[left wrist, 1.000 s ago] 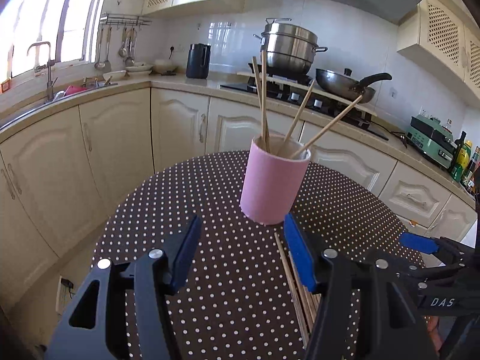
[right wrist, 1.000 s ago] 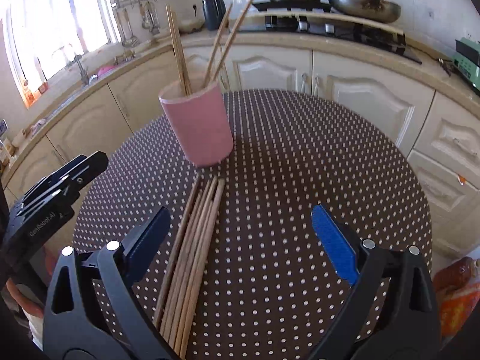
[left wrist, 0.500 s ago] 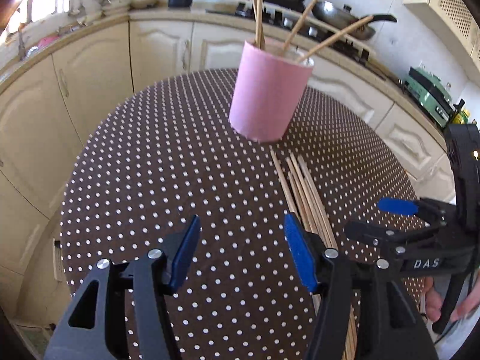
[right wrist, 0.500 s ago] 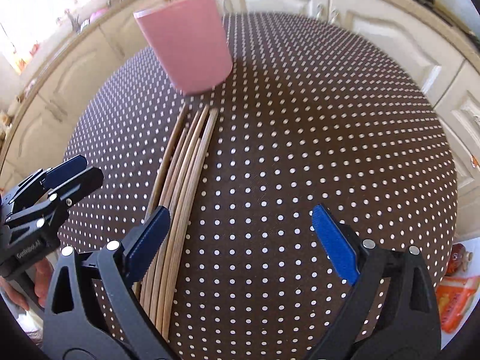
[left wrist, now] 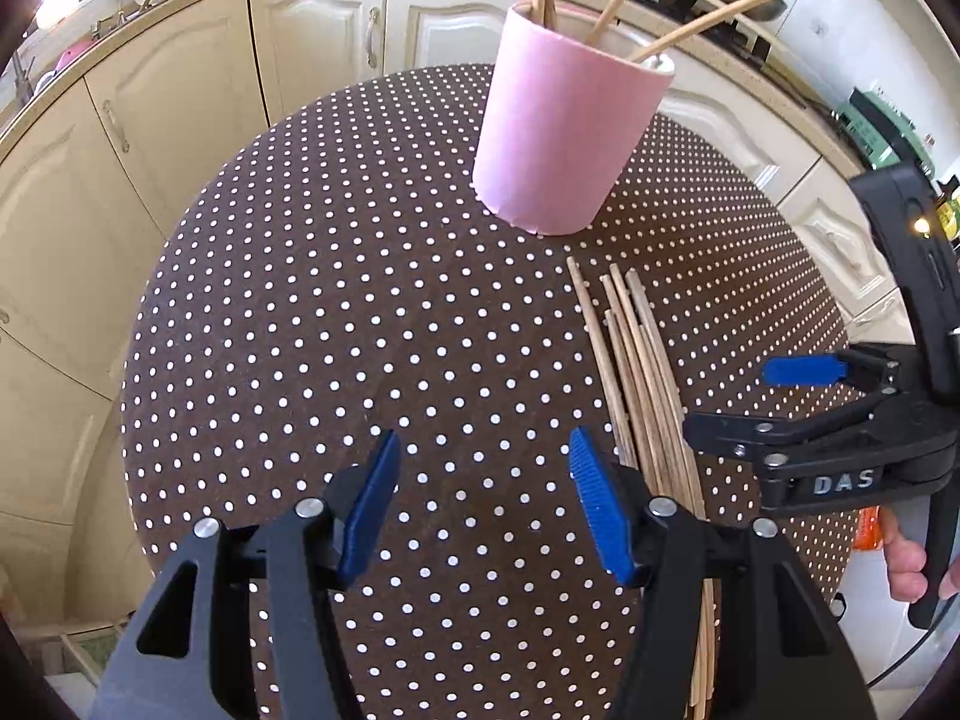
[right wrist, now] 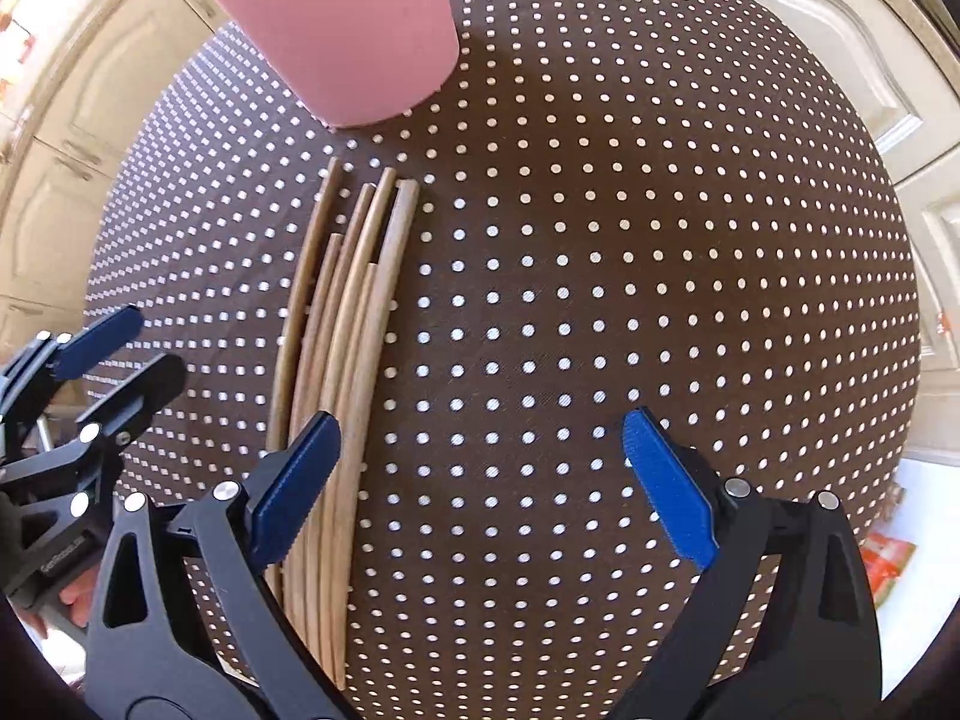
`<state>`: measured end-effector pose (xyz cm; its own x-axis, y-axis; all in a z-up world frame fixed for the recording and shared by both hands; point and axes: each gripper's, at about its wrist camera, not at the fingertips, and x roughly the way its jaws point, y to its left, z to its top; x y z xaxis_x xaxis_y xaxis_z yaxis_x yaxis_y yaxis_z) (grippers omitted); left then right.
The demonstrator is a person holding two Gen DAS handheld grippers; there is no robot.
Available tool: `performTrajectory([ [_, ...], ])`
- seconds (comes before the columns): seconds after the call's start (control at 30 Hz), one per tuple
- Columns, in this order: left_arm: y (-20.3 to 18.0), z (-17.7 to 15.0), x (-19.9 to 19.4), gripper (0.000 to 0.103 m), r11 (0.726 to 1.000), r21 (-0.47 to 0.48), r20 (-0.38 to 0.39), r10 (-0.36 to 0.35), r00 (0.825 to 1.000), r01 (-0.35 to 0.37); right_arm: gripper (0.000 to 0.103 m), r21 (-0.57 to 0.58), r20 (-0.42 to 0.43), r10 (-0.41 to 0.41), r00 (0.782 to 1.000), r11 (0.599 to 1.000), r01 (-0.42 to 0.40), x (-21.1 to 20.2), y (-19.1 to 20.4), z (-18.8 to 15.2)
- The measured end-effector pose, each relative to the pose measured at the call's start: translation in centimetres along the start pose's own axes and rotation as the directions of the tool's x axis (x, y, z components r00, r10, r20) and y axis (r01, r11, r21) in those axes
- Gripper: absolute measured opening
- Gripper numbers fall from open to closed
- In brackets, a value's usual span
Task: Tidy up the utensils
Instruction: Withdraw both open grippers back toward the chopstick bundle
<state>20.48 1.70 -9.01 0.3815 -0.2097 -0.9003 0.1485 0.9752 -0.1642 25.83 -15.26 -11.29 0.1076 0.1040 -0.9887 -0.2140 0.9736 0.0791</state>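
Kitchen cabinets (left wrist: 180, 138): cream doors curve around behind the tabletop, under a pale counter.
Tabletop (left wrist: 360, 300): round, covered in a dark brown cloth with small white dots; it carries the cup and the loose chopsticks.
Pink cup (left wrist: 564, 132): stands upright on the far part of the tabletop, just beyond the far tips of the loose chopsticks but not touching them. In the right wrist view only its lower wall (right wrist: 348, 30) shows, at the top edge.
Chopsticks in cup (left wrist: 708, 15): several wooden sticks stand in the pink cup and lean out over its rim, some straight up, others slanting to the right.
Left tool (left wrist: 480, 510): points steeply down over bare cloth, to the left of the loose chopsticks. Its blue pads are spread apart with nothing between them. Its right finger (left wrist: 600, 516) is just beside the bundle. Seen from the right wrist, it sits at the left edge (right wrist: 114, 354).
Right tool (right wrist: 480, 480): points straight down at the tabletop, jaws wide apart and empty. Its left pad (right wrist: 294, 480) overlaps the near half of the bundle in view; whether it touches the sticks cannot be told. From the left wrist view it appears at the right (left wrist: 780, 402), with the person's fingers on its handle.
Loose chopsticks (right wrist: 342, 360): a tight bundle lying flat on the cloth, side by side, running from the near edge toward the pink cup.
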Motion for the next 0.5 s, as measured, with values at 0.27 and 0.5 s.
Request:
performTrajectory([
  [0.27,-0.3,0.2,0.0,0.058,0.999,-0.047,0.024,0.023,0.999,-0.021,0.092,-0.022,0.011,-0.052,0.999,0.998,0.053,1.7,2.9,2.7],
  [0.5,-1.2,-0.8,-1.1,0.058,1.000,0.005,0.082,0.017,0.996,-0.018,0.019,-0.094,0.088,-0.064,0.994,0.993,0.073,0.7,6.3,2.4],
])
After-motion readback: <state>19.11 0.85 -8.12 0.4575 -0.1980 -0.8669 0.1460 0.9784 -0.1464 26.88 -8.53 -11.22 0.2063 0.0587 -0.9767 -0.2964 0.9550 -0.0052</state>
